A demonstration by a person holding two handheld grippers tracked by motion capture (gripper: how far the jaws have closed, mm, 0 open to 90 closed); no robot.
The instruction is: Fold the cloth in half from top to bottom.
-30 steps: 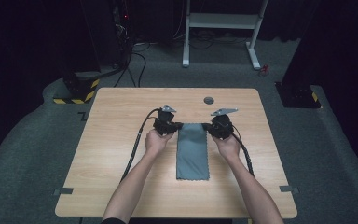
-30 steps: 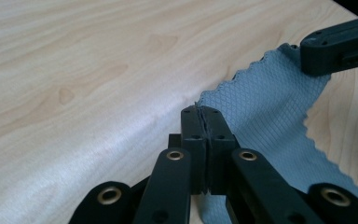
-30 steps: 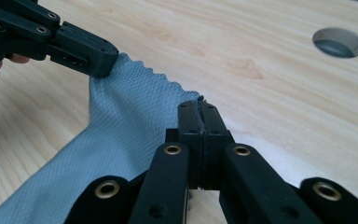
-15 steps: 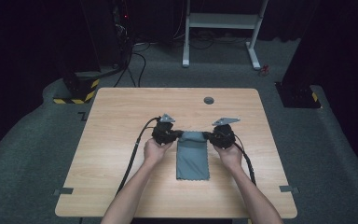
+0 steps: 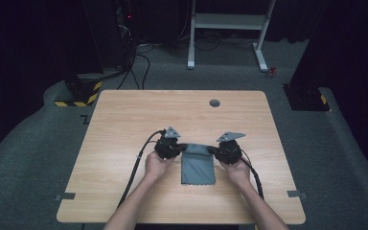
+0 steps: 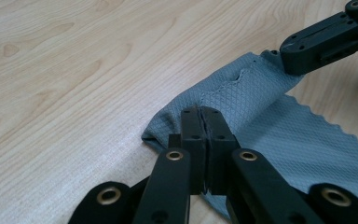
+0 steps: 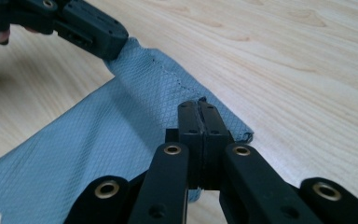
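Note:
A grey-blue quilted cloth (image 5: 199, 165) lies on the wooden table (image 5: 124, 124), its far edge lifted and folding back toward the person. My left gripper (image 5: 181, 146) is shut on the cloth's far left corner (image 6: 186, 105), pads pressed together over the fabric. My right gripper (image 5: 212, 149) is shut on the far right corner (image 7: 214, 109). In the left gripper view the other gripper's jaws (image 6: 307, 42) pinch the cloth at upper right. In the right gripper view the left gripper's jaws (image 7: 93, 35) hold it at upper left. The near edge of the cloth (image 5: 199, 182) rests flat.
A small round dark cable hole (image 5: 214, 103) sits near the table's far edge. Cables (image 5: 136, 165) trail from the grippers toward the person. Beyond the table stand a white frame (image 5: 227, 28) and dark equipment with yellow-black striped bases (image 5: 76, 98).
Both grippers have moved toward the person with the cloth's far corners, folding the far edge back over the cloth. The cloth's visible length has shortened.

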